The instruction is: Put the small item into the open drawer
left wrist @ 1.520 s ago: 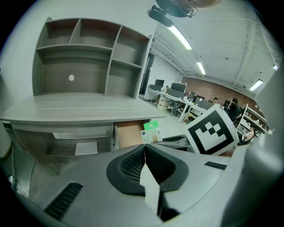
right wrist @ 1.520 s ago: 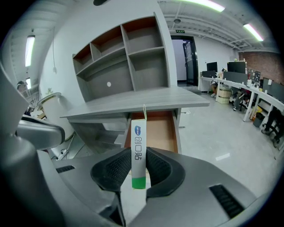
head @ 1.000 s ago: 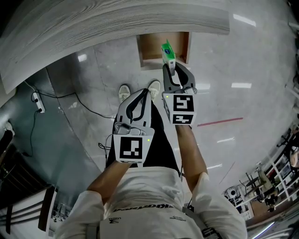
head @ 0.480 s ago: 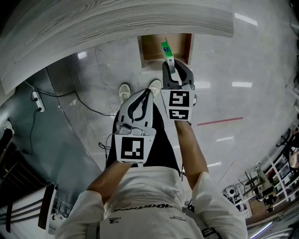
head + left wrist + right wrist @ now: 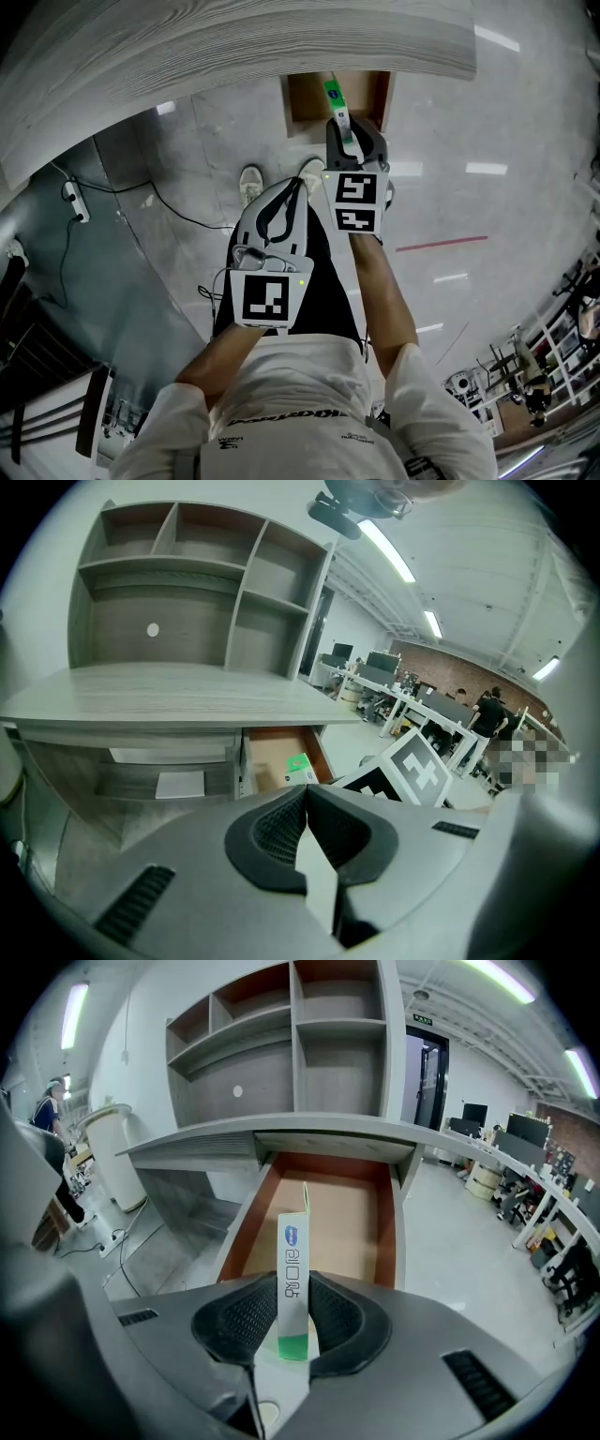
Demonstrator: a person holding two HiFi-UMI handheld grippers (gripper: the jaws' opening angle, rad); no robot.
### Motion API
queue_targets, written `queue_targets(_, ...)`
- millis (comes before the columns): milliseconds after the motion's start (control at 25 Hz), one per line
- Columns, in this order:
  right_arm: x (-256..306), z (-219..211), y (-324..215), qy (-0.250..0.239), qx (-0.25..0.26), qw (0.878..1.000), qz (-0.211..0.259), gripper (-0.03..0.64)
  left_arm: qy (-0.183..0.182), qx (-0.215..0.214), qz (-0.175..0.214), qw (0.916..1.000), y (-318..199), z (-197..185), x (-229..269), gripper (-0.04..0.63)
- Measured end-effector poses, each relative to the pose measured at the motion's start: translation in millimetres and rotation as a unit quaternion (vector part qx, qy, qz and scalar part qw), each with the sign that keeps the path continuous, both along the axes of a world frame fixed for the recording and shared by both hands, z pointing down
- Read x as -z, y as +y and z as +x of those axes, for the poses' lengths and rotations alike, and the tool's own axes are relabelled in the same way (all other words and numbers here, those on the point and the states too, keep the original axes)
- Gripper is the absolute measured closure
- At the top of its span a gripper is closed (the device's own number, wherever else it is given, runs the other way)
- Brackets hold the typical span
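A slim white and green box (image 5: 293, 1279) stands upright between the pads of my right gripper (image 5: 292, 1309), which is shut on it. In the head view the small box (image 5: 336, 101) juts out ahead of the right gripper (image 5: 343, 133) over the open drawer (image 5: 303, 98). The drawer (image 5: 328, 1213) has a brown wooden floor and lies straight ahead under the grey desk (image 5: 309, 1129). My left gripper (image 5: 281, 202) hangs nearer the body, its jaws closed together with nothing between them. From the left gripper view (image 5: 306, 808) the drawer (image 5: 272, 761) and the box (image 5: 300, 764) show ahead.
The grey desk top (image 5: 234, 47) curves across the head view above the drawer. A hutch with shelves (image 5: 309, 1044) stands on the desk. A power strip and cable (image 5: 75, 202) lie on the floor at left. The person's shoes (image 5: 249, 183) stand before the drawer.
My right gripper has sunk a little towards the drawer with the box still in it. The left gripper has stayed where it was.
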State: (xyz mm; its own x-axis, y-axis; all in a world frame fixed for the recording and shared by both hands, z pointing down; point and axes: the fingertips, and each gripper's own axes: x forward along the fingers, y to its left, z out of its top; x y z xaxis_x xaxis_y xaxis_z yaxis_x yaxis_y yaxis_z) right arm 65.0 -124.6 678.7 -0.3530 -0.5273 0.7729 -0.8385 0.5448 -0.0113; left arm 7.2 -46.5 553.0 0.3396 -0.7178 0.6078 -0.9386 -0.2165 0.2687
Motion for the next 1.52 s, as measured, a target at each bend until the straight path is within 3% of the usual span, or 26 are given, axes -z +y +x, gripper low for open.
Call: queue_targets(1520, -11, 0, -1, 0.016, 0.002, 1.000, 0.000, 0.480, -0.006, 0.006, -0.006, 0.9999, 6, -7, -3, 0.578)
